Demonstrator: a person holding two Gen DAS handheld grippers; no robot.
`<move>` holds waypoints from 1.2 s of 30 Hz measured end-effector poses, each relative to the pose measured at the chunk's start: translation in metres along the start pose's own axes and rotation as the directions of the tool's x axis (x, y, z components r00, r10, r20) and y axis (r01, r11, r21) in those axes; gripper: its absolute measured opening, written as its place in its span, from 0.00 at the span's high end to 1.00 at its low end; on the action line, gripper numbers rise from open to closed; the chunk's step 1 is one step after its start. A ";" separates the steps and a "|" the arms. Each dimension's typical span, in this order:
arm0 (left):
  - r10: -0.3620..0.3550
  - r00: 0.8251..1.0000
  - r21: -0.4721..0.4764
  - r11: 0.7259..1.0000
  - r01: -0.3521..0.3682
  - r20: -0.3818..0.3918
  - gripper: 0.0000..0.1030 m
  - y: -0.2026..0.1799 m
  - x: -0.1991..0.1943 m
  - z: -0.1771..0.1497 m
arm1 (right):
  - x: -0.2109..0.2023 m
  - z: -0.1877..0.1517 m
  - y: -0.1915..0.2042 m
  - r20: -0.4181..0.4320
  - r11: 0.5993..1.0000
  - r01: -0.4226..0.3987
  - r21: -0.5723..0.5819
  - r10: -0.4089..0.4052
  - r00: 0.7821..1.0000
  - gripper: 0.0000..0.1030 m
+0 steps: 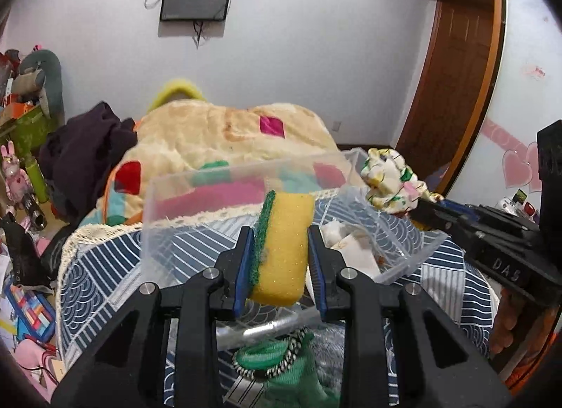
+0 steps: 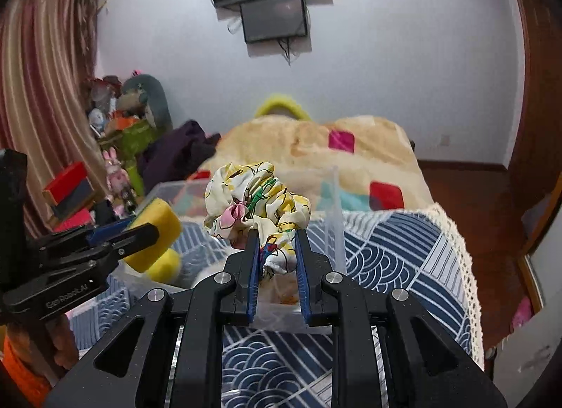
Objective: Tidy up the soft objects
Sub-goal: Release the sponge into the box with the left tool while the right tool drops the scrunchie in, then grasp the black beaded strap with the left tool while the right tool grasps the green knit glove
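1. The left gripper [image 1: 281,260] is clenched on a yellow sponge [image 1: 284,250] with a green scouring face. The sponge stands upright between the blue pads, lifted clear of the bed.

2. The right gripper [image 2: 277,260] is clenched on a floral fabric scrunchie [image 2: 256,201], cream with yellow, pink and green print. Most of the scrunchie bunches above the fingertips, also held in the air.

3. Two clear plastic bins sit side by side on the blue-and-white patterned bedspread [image 1: 102,260], toward the near end of the bed. The left bin [image 1: 158,229] lies straight ahead of the sponge and looks mostly bare inside. The right bin [image 1: 411,250] holds some pale, whitish items that are hard to identify.

4. In the right wrist view, a second yellow rounded piece [image 2: 163,265] shows low beside the held sponge; I cannot tell whether it lies inside a bin.

5. A green drawstring pouch [image 1: 281,366] lies on the bedspread at the near edge, under the left gripper, outside both bins.

6. Judged progress: the sorting seems partly done. Some items are already binned, two are in hand and not yet dropped, and at least the green pouch is left.

7. A folded cream blanket [image 1: 224,134] with coloured squares lies at the far end of the bed.
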State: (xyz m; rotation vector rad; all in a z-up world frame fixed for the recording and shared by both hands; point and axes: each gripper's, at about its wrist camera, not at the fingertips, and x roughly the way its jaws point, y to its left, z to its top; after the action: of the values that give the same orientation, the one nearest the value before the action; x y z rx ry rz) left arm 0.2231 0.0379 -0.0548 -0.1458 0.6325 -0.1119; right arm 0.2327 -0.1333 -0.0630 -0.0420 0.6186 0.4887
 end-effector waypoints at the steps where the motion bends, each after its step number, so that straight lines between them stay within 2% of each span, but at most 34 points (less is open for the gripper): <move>1: 0.000 1.000 -0.002 1.000 0.000 -0.011 0.71 0.000 0.005 0.001 | 0.006 -0.002 0.001 -0.017 1.000 0.008 -0.004 -0.008 1.000 0.84; 5: -0.019 0.997 -0.018 1.000 0.017 -0.070 0.71 0.002 0.026 0.000 | 0.014 -0.007 0.001 -0.055 1.000 0.020 -0.001 -0.020 0.998 0.84; 9: -0.016 0.994 -0.022 1.000 0.013 -0.111 0.71 0.003 0.040 -0.002 | 0.010 -0.006 0.003 -0.055 0.999 0.033 -0.024 -0.034 0.998 0.82; 12: -0.025 0.991 -0.033 0.999 0.021 -0.134 0.63 0.003 0.043 -0.005 | 0.008 -0.005 0.003 -0.057 0.999 0.034 -0.035 -0.036 0.998 0.74; 13: -0.028 0.990 -0.033 0.999 0.023 -0.136 0.60 0.002 0.043 -0.006 | 0.003 -0.006 0.004 -0.051 0.999 0.034 -0.039 -0.036 0.998 0.68; 15: -0.013 0.993 -0.022 1.000 0.010 -0.120 0.47 0.000 0.037 -0.007 | 0.004 -0.005 0.003 -0.048 0.999 0.021 -0.042 -0.023 0.999 0.61; 16: -0.011 0.994 -0.014 1.000 0.010 -0.111 0.44 -0.001 0.034 -0.006 | 0.002 -0.006 0.004 -0.044 0.999 0.025 -0.047 -0.027 0.999 0.58; 18: -0.011 0.996 0.003 1.000 0.011 -0.083 0.42 -0.003 0.022 -0.005 | -0.001 -0.007 0.006 -0.033 0.998 0.033 -0.058 -0.035 0.999 0.56; 21: -0.010 0.999 0.024 1.000 0.011 -0.052 0.37 -0.004 0.003 -0.004 | -0.009 -0.007 0.007 -0.025 0.999 0.003 -0.052 -0.004 1.000 0.56; 22: -0.005 0.999 0.032 0.999 0.006 -0.041 0.36 -0.004 -0.004 -0.004 | -0.013 -0.008 0.007 -0.019 0.999 -0.008 -0.050 0.007 1.000 0.54; 23: 0.001 1.000 0.039 0.999 0.000 -0.030 0.35 -0.004 -0.011 -0.005 | -0.016 -0.009 0.008 -0.012 0.999 -0.013 -0.047 0.013 1.000 0.46; 25: 0.007 1.000 0.051 0.999 -0.006 -0.011 0.35 -0.002 -0.025 -0.007 | -0.025 -0.013 0.010 0.012 0.999 -0.026 -0.047 0.027 1.000 0.38; 31: 0.001 1.000 0.075 0.997 0.000 -0.012 0.36 0.006 -0.049 -0.031 | -0.033 -0.025 0.024 0.002 0.992 -0.098 -0.082 0.099 0.995 0.37; 33: 0.002 1.000 0.090 0.996 0.001 -0.024 0.46 0.005 -0.052 -0.041 | -0.033 -0.030 0.030 -0.006 0.988 -0.119 -0.093 0.119 0.993 0.37; 36: -0.013 0.998 0.121 0.992 0.020 -0.058 0.57 0.000 -0.050 -0.055 | -0.029 -0.039 0.039 -0.036 0.981 -0.156 -0.114 0.153 0.988 0.37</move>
State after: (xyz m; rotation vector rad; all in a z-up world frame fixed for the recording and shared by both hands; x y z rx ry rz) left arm 0.1504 0.0395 -0.0700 -0.0302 0.6794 -0.1704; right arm 0.1731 -0.1180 -0.0738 -0.1117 0.6217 0.6754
